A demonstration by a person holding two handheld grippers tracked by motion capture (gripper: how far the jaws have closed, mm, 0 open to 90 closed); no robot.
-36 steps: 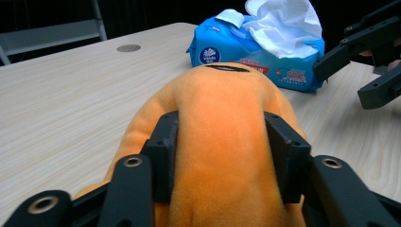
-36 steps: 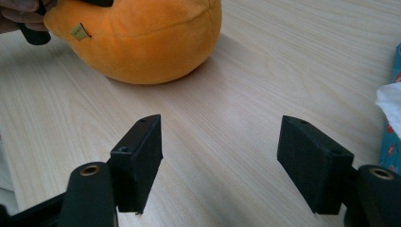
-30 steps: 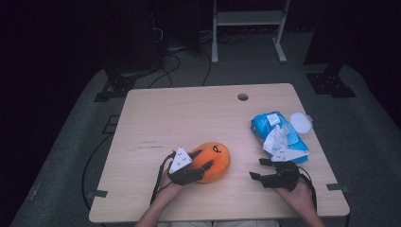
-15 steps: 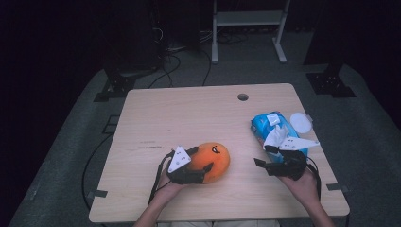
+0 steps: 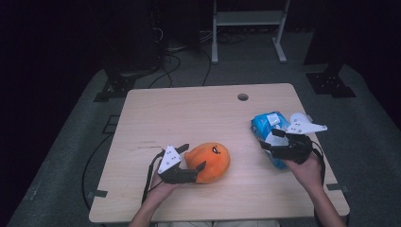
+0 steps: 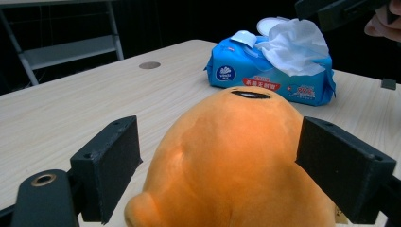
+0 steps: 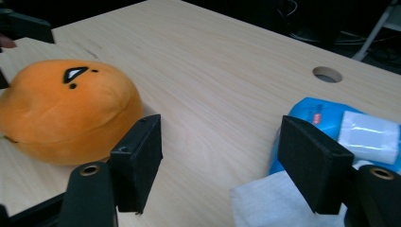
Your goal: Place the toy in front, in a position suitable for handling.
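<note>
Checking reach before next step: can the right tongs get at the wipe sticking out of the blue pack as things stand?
Probably yes. The right tongs hang open just above the blue pack, and the white wipe lies right below them with nothing between.

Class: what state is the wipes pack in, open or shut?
Open: the wipes pack has its lid flap lifted, and a white wipe sticks out.

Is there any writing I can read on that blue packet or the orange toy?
Blue packet of wipes: a round white logo with a short brand word, too small to read for certain.
Same packet: a red band of white print, too blurred to read.
Same packet: a second red label, also unreadable.
Orange plush toy: no words, just a stitched face.
Table: no writing.
</note>
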